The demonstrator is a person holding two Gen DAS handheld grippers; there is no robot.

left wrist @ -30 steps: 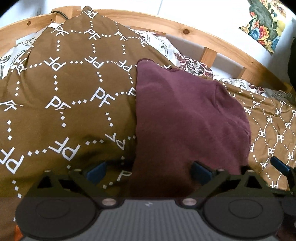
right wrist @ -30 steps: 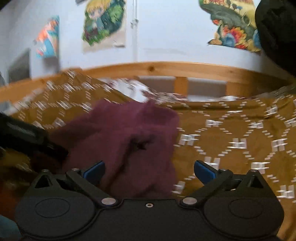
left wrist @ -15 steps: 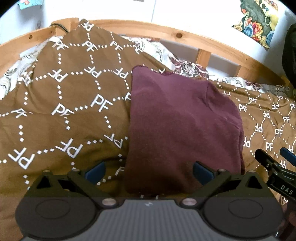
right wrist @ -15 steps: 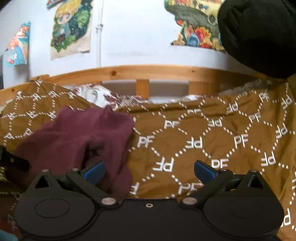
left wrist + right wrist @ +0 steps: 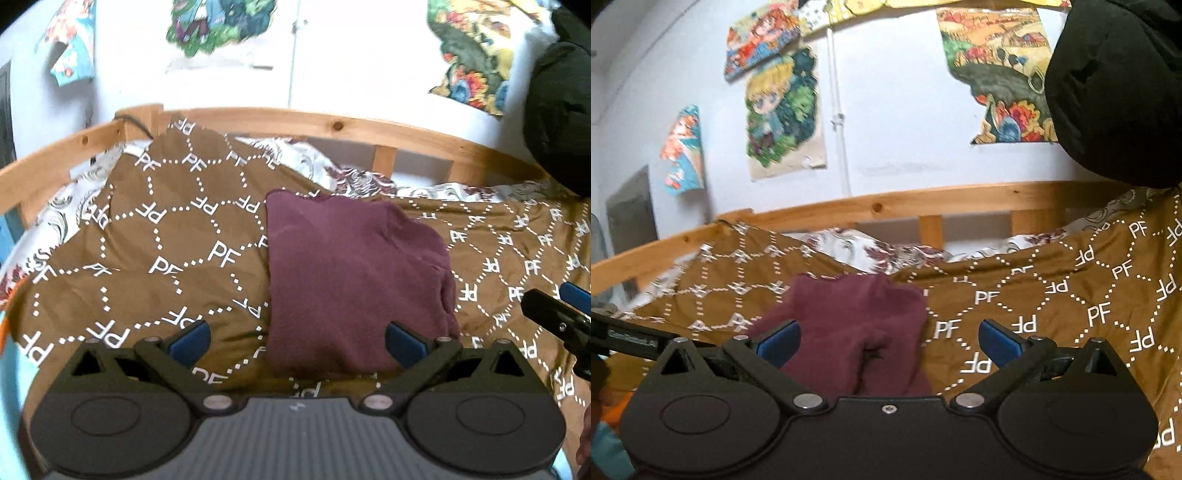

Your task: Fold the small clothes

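Observation:
A folded maroon garment (image 5: pixel 354 280) lies on the brown "PF" blanket (image 5: pixel 166 243) of the bed; it also shows in the right wrist view (image 5: pixel 857 325). My left gripper (image 5: pixel 297 339) is open and empty, raised just in front of the garment's near edge. My right gripper (image 5: pixel 888 338) is open and empty, to the right of the garment and also held back from it. Part of the right gripper (image 5: pixel 561 314) shows at the right edge of the left wrist view. The left gripper's side (image 5: pixel 631 336) shows at the left of the right wrist view.
A wooden bed rail (image 5: pixel 369 129) runs along the far side, with a floral sheet (image 5: pixel 332 173) under the blanket. A black padded jacket (image 5: pixel 1115 85) hangs at the upper right. Posters (image 5: pixel 783 110) cover the white wall.
Both grippers have pulled back and lifted away from the folded garment, so more wall shows. The right gripper moved off to the right. The garment stays flat on the blanket.

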